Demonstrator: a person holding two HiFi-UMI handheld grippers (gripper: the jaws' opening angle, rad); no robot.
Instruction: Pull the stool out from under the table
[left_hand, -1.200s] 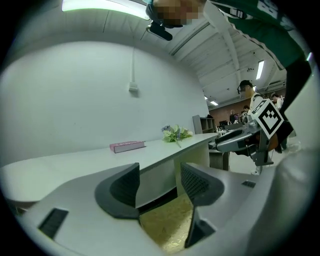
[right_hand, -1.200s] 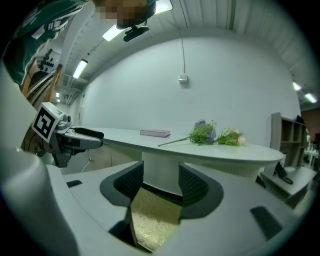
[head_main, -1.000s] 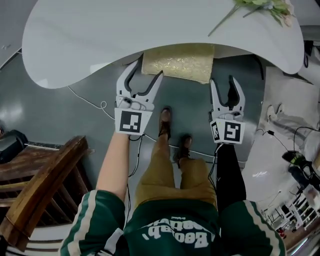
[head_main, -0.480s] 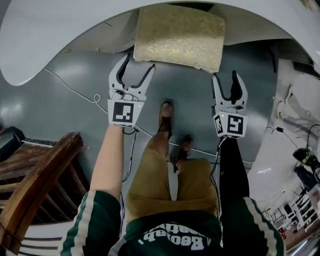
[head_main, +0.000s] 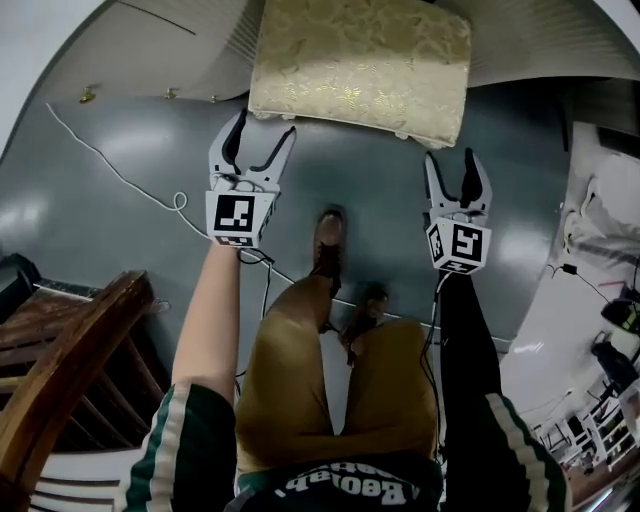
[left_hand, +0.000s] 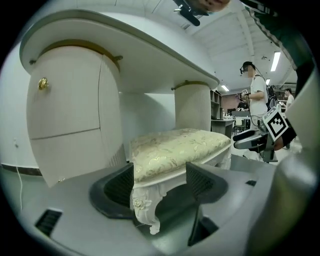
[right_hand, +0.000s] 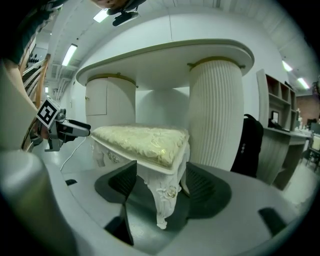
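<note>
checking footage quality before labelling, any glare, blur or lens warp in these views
Head view: sharp, soft sheen on the grey floor, stool cushion evenly lit, edges bowed by the wide lens. Left gripper view: strong fisheye, black corners, stool in focus. Right gripper view: same fisheye, bright ceiling lights, no blur.

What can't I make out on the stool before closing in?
Head view: the stool's legs, hidden beneath its own top; its far edge, cut off by the picture's top.
Left gripper view: rear legs, hidden behind its front and the left gripper.
Right gripper view: the near leg's footing, hidden by the right gripper.
</note>
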